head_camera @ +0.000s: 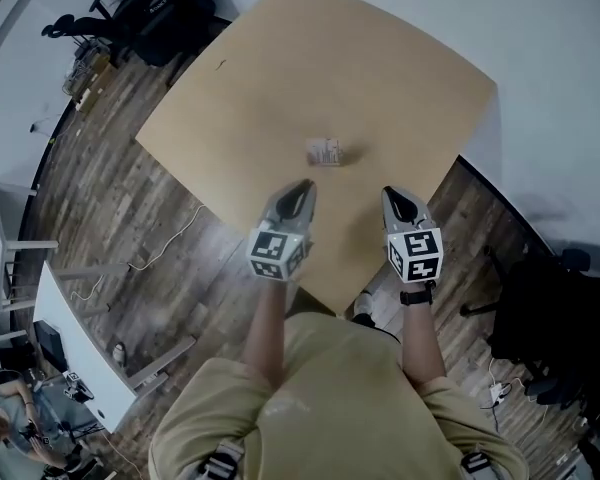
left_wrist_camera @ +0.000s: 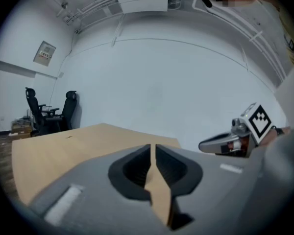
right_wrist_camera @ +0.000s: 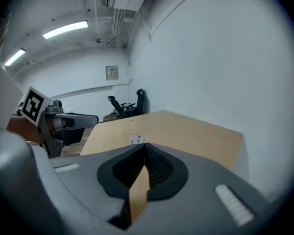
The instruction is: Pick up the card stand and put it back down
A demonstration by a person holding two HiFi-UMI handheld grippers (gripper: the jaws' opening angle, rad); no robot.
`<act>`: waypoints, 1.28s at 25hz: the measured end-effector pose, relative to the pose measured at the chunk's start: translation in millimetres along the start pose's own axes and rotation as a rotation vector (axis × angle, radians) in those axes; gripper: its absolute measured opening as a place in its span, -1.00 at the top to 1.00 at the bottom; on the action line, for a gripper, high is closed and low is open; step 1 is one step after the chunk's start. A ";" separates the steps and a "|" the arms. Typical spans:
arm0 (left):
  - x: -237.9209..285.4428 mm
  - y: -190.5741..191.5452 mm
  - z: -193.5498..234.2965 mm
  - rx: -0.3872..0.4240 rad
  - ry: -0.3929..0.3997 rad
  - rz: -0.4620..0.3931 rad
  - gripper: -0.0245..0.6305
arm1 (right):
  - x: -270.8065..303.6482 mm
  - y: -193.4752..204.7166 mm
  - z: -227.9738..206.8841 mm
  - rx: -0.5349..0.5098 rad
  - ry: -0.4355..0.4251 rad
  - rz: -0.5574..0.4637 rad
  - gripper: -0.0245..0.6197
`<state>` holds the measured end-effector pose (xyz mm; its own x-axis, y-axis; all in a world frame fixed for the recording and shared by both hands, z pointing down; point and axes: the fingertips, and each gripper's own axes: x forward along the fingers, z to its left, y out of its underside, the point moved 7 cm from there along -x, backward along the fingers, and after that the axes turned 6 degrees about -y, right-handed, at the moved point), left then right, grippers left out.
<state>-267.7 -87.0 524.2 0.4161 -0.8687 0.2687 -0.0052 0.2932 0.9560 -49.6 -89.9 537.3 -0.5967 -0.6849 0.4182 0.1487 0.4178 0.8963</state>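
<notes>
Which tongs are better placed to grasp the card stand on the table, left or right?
Probably the left tongs: in the head view their tips are nearer the card stand and aim almost at it. The right tongs stand farther off to the side.

Right gripper (right_wrist_camera: 144, 146): jaws together, empty | card stand (right_wrist_camera: 136, 140): on table (right_wrist_camera: 196, 133), just beyond jaw tips | left gripper (right_wrist_camera: 90, 117): left | chairs (right_wrist_camera: 126, 104): far

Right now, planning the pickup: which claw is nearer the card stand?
The left claw: its tip lies just short of the card stand, while the right claw sits farther off to the side.
</notes>
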 end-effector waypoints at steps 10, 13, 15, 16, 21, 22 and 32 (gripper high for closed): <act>63.4 63.9 87.9 0.010 0.044 0.158 0.68 | 79.6 35.5 -12.1 0.104 -0.020 0.114 0.91; 86.3 85.8 111.1 0.080 0.108 0.212 0.60 | 102.1 46.4 -13.0 0.119 -0.029 0.137 0.91; 98.6 98.7 122.0 0.122 0.160 0.256 0.55 | 114.1 54.8 -12.7 0.134 -0.023 0.150 0.91; 105.4 103.7 125.1 0.146 0.191 0.276 0.53 | 118.9 58.1 -14.1 0.146 -0.016 0.155 0.91; 134.9 118.3 131.5 0.229 0.328 0.328 0.41 | 133.6 64.2 -18.4 0.183 0.005 0.171 0.91; 141.3 121.3 131.8 0.244 0.354 0.335 0.37 | 136.3 65.5 -18.6 0.184 0.004 0.172 0.91; 195.7 139.4 117.0 0.445 0.659 0.418 0.19 | 161.2 67.8 -12.1 0.189 -0.008 0.186 0.91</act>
<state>-293.4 -262.9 723.8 0.7382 -0.2802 0.6136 -0.5678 0.2329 0.7895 -126.1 -179.2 667.3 -0.5791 -0.5812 0.5717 0.1072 0.6409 0.7601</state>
